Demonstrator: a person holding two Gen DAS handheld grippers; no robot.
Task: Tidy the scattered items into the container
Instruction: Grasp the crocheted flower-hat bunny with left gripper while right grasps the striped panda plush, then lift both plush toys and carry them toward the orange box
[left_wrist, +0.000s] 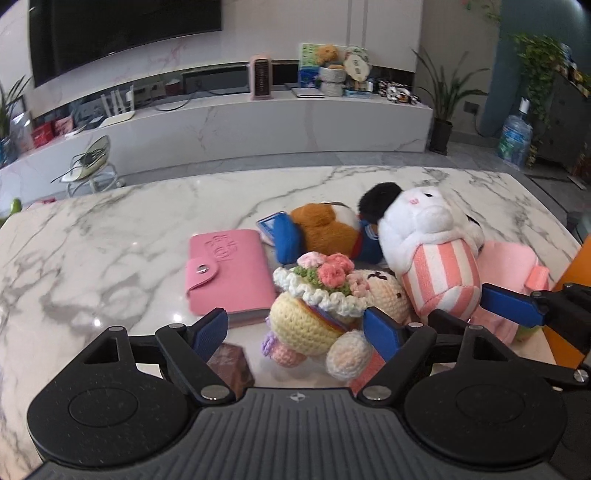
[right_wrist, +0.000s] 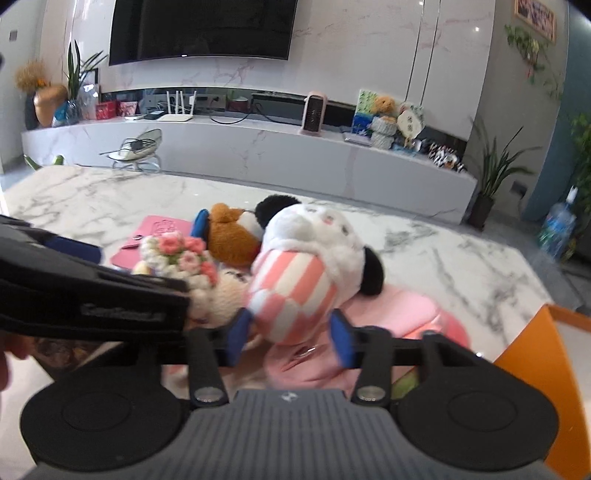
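Left wrist view gives me the marble table (left_wrist: 110, 236) with a wide bare stretch on its left half and far side, its far edge curving in front of the white TV bench (left_wrist: 258, 125). My left claw (left_wrist: 299, 332) has its blue pads spread apart around the crocheted doll (left_wrist: 317, 314), which lies on its side between them; I cannot tell whether either pad touches it. A pink wallet (left_wrist: 229, 269) lies flat just left of the doll, and a small brown block (left_wrist: 231, 365) sits near the left pad. Behind the doll lie a brown plush (left_wrist: 325, 225) with blue parts and the striped white plush (left_wrist: 432, 258), packed close together. On the right wrist view, my right claw (right_wrist: 291, 332) stands open with the striped white plush (right_wrist: 295, 291) between its pads, its striped body low in the gap; contact is unclear through the blur. Under that plush lies a pink cloth piece (right_wrist: 406, 310). An orange container (right_wrist: 535, 354) edge shows at the near right, beside the pile; its inside is hidden from me. Open marble runs to the right of the plush toward the table's far right edge. The left claw's black body crosses the left side of this view.
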